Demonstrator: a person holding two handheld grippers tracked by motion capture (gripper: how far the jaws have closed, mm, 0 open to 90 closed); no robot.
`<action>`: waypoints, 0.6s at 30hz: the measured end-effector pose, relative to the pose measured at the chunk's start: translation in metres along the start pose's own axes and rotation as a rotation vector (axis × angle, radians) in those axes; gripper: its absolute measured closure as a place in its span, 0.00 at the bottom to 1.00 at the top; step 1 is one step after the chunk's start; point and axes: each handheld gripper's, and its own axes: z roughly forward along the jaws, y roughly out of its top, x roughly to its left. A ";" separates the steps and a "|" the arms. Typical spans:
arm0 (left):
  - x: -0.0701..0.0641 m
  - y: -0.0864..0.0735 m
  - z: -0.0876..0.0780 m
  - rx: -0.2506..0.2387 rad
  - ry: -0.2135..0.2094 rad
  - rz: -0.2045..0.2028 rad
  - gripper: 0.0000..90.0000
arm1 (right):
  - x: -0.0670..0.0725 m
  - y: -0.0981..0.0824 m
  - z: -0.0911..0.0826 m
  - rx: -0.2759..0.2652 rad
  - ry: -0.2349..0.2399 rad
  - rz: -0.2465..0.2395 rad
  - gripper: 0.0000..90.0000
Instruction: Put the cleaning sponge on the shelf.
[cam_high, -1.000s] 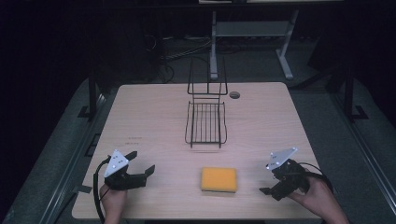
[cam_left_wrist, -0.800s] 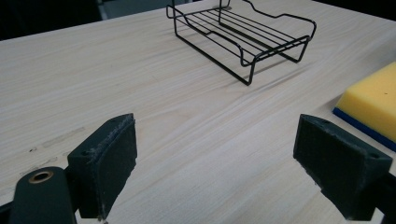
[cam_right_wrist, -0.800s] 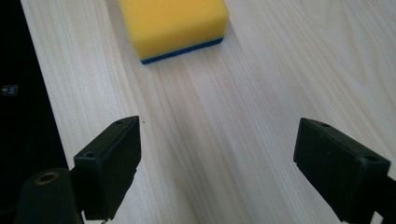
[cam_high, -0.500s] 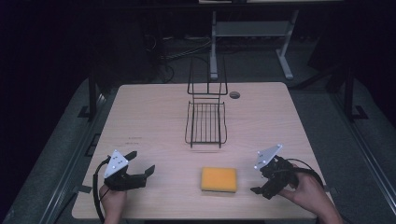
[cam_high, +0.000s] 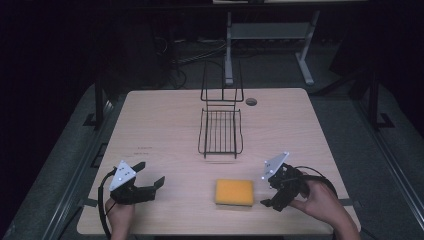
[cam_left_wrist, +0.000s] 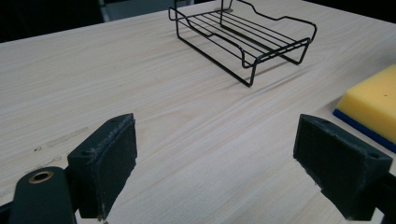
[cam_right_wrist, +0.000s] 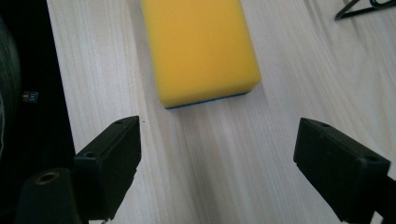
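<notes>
A yellow sponge (cam_high: 234, 192) with a blue underside lies flat near the table's front edge, between the two grippers. My right gripper (cam_high: 264, 191) sits just right of it, open, jaws pointing at the sponge's short end. In the right gripper view the sponge (cam_right_wrist: 198, 46) lies a little ahead of the open gripper (cam_right_wrist: 217, 140), with bare table between the pads. My left gripper (cam_high: 149, 173) rests open at the front left, well apart from the sponge. In the left gripper view it (cam_left_wrist: 217, 140) is empty, with the sponge (cam_left_wrist: 371, 105) at the right edge.
A black wire rack (cam_high: 221, 131) with an upright back stands at the table's middle, beyond the sponge; it shows as the rack (cam_left_wrist: 243, 35) in the left gripper view. A round grommet hole (cam_high: 251, 101) lies behind it. The wooden table (cam_high: 160, 125) ends close behind both hands.
My right gripper has moved left along the front edge, from the table's right side up to the sponge's right end. The left gripper and the sponge have stayed put.
</notes>
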 end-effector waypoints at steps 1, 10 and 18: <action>0.000 0.000 0.000 -0.001 -0.002 0.000 0.14 | 0.000 0.002 0.001 0.004 0.005 -0.004 0.16; -0.002 0.000 0.001 0.001 -0.006 0.005 0.14 | 0.001 0.019 0.005 0.012 0.018 -0.037 0.17; -0.001 0.000 0.000 -0.002 -0.006 0.002 0.14 | 0.001 0.030 0.012 0.031 0.038 -0.052 0.17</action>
